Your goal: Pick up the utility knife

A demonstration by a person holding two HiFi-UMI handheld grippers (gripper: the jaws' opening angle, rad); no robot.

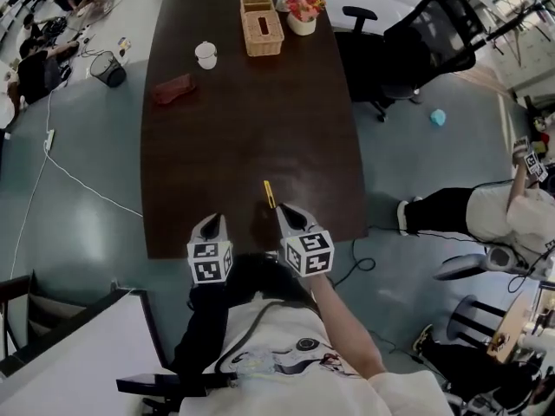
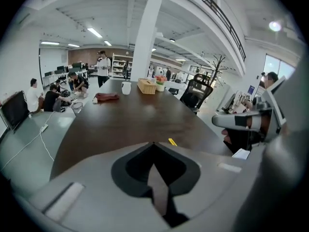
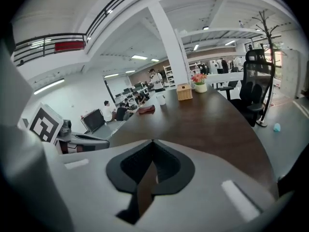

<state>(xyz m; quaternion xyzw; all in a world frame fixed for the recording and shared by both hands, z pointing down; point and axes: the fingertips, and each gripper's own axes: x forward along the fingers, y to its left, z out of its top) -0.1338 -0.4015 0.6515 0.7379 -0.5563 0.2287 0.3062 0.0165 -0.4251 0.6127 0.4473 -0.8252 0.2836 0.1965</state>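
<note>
We stand at the near end of a long dark table (image 1: 251, 137), a handheld gripper in each hand. On the left, our left gripper (image 1: 214, 222) hangs over the near table edge, at about 7 o'clock from the knife. Its jaws are pressed together with nothing between them. Next to the right lies the utility knife (image 1: 269, 193), thin and yellow, flat on the wood close to the near edge. Its length runs roughly from 12 to 6 o'clock. Our right gripper (image 1: 284, 208) is just beside the knife's near end, at about 5 o'clock, and its jaws are also pressed together and empty. To grasp well, we judge the right jaws should spread first, come down over the knife's middle, straddle its narrow width, and let the tips reach the wood before closing, since the knife lies so low. The table edge is close at 6 o'clock, so a nudge that way could slide the knife off. Toward 12 o'clock there is wide bare wood. A red cloth (image 1: 173, 87), a white cup (image 1: 206, 55) and a wicker box (image 1: 260, 26) are well apart at the far end.
</note>
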